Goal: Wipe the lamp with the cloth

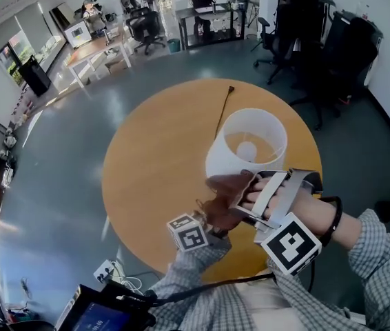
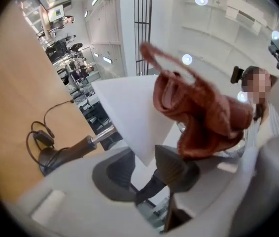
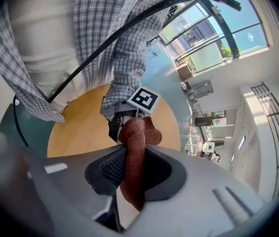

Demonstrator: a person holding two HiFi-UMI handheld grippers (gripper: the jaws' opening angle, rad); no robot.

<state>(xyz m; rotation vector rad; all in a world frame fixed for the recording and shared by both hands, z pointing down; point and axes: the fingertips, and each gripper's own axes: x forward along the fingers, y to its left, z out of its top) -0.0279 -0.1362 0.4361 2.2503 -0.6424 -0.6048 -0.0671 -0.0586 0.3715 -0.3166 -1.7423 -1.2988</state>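
L gripper (image 2: 147, 168): jaws part-closed on the lower rim of the lamp shade (image 2: 129, 115). The rim edge sits btwn the two pads, which press it from both sides.
R gripper (image 3: 129, 168): jaws clamped on the cloth (image 3: 135, 135). It runs straight thru the gap, w/ a bunched roll sticking out past the tips and a tail hanging back behind the pads.
cloth: rust-brown, towel-type weave. Seen from the L gripper it hangs just above & right of that gripper's jaws, against the shade's outer wall.
lamp shade: white, tapered, open top facing up in head view, w/ the bulb (image 1: 247, 150) showing inside. It is directly ahead of the L gripper. In head view it is just past the R gripper, w/ the cloth btwn them.
lamp stem (image 2: 80, 148): brown piece w/ a metal rod going into the shade. It is near the L gripper's jaws, on their left.
cord (image 1: 221, 112): dark, runs off across the table on the shade's far side, away from both grippers. The in-line switch (image 2: 43, 138) is well left of the L gripper.
table (image 1: 147, 164): round w/ a wood top, under both grippers.
marker cube (image 3: 144, 98): belongs to the L gripper, sits just ahead of the R gripper's tips, beyond the cloth roll. The two grippers are close together at the shade's near side.
shirt sleeve (image 3: 105, 28): plaid, above & behind the L gripper's cube in the R gripper view, w/ a black cable (image 3: 124, 26) across it.
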